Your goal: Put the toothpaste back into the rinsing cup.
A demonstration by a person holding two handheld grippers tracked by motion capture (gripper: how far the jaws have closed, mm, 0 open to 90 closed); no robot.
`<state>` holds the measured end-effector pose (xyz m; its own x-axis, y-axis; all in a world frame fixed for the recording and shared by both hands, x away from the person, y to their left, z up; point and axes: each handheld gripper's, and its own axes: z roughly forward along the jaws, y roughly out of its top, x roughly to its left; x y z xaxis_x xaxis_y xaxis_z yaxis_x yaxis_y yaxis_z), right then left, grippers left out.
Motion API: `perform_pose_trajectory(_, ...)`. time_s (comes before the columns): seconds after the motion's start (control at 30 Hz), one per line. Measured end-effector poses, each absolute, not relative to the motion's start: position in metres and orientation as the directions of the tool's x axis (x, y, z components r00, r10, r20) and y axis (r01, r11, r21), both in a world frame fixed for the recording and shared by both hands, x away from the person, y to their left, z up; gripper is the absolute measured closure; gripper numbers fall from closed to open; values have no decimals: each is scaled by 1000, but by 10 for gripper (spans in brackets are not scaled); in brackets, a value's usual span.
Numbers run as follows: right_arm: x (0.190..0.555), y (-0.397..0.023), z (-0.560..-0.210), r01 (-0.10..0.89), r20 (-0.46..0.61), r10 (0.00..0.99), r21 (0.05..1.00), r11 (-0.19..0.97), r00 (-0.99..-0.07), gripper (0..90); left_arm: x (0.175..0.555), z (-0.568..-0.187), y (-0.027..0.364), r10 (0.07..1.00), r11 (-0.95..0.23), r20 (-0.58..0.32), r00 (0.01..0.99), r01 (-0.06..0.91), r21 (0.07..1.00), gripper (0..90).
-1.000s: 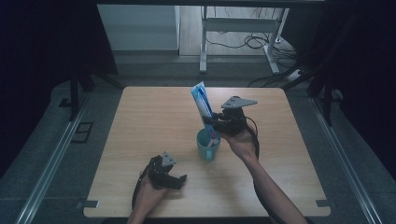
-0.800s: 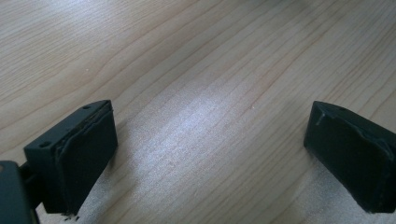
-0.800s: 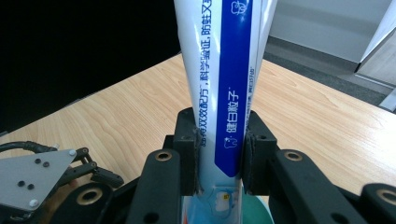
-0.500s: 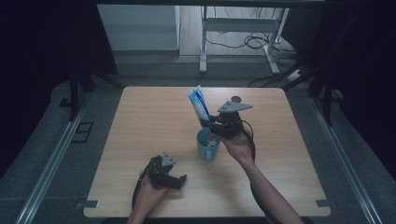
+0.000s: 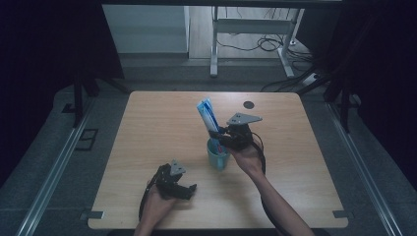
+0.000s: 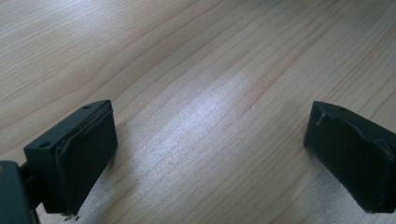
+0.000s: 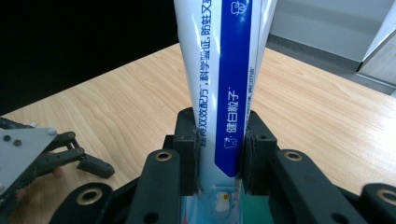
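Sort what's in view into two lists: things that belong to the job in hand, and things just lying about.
In the job:
- white-and-blue toothpaste tube, clamped in the right gripper
- teal plastic cup, under the tube

Lying about:
- left gripper, open, resting on the light wooden table
- small dark round mark near the table's far edge

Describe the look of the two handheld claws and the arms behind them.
Both claws are black metal linkages. The left claw has blocky black rubber-faced pads. The right claw has round pivot holes along its links. Each carries a grey three-cornered plate; black cables trail back. Forearms are bare, no sleeves.
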<state>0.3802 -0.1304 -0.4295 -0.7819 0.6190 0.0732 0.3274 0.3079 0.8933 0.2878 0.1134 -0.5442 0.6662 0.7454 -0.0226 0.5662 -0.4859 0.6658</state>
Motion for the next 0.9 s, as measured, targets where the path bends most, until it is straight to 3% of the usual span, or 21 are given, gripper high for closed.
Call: perform_pose_trajectory(0.9,380,-129,-462,346,66,630,877,333,-773,703,288,-544,113,746,-484,-23,666,566,668,27)
